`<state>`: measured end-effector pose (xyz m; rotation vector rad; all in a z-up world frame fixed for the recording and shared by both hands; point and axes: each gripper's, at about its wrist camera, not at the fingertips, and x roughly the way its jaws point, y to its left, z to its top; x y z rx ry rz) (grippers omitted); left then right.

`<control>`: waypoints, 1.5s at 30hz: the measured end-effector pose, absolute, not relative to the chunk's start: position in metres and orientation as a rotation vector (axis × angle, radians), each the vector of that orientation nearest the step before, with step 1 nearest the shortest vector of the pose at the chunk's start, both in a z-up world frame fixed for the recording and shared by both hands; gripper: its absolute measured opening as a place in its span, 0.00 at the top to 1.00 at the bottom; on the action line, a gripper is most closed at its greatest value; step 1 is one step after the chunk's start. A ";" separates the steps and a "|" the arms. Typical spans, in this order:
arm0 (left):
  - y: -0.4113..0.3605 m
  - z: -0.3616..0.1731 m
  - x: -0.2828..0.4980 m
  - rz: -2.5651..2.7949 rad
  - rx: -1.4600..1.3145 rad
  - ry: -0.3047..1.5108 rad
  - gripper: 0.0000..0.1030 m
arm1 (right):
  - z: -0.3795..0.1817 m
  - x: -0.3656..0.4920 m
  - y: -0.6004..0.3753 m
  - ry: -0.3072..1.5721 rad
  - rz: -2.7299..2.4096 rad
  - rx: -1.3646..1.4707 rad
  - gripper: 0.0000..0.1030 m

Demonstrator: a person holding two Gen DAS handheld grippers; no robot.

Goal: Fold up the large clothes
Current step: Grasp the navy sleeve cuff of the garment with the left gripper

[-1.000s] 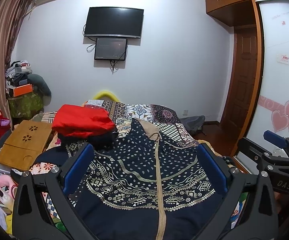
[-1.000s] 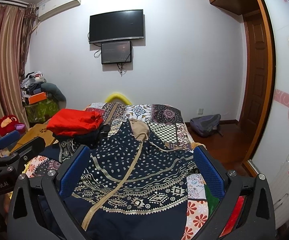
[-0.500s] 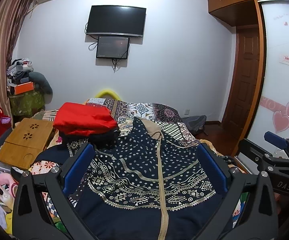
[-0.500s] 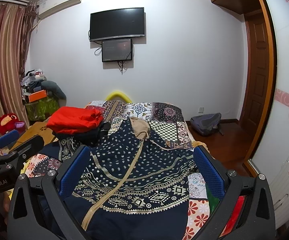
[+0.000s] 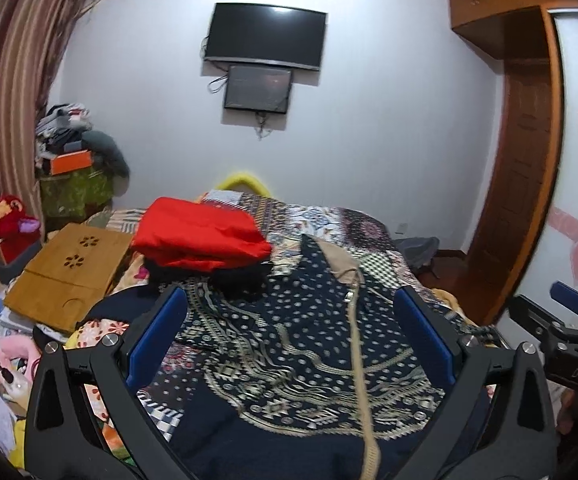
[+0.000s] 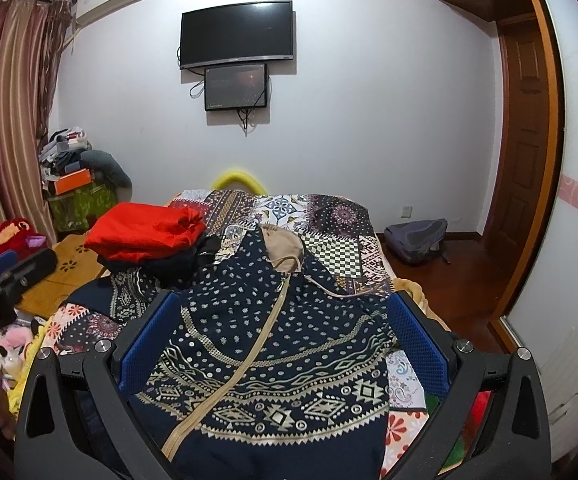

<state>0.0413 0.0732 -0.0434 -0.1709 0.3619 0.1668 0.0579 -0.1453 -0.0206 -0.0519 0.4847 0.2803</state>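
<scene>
Here, going left to right: a red plush toy sits by the striped curtain, then a wooden lap desk, then a folded red garment stacked on dark clothes. The navy patterned zip jacket lies spread flat on the patchwork bed, its sleeve reaching under that stack. The left gripper and right gripper hover above it, jaws wide apart, holding nothing. A grey backpack rests on the floor near the wooden door.
</scene>
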 end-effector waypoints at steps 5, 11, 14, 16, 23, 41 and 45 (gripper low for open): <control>0.112 -0.048 0.058 0.264 -0.161 0.378 0.00 | -0.026 0.083 -0.139 0.502 0.283 -0.067 0.01; 0.167 -0.067 0.081 0.386 -0.175 0.431 0.00 | -0.036 0.115 -0.131 0.526 0.264 -0.082 0.01; 0.198 -0.084 0.090 0.432 -0.207 0.477 0.00 | -0.042 0.132 -0.127 0.549 0.252 -0.088 0.01; 0.220 -0.099 0.096 0.448 -0.244 0.512 0.00 | -0.049 0.143 -0.125 0.572 0.234 -0.089 0.01; 0.309 -0.163 0.111 0.399 -0.565 0.655 0.00 | -0.080 0.178 -0.121 0.690 0.198 -0.061 0.01; 0.438 -0.270 0.153 0.339 -1.003 0.753 0.27 | -0.131 0.211 -0.115 0.848 0.127 -0.097 0.01; 0.446 -0.274 0.166 0.426 -0.935 0.767 0.33 | -0.131 0.211 -0.114 0.853 0.132 -0.092 0.01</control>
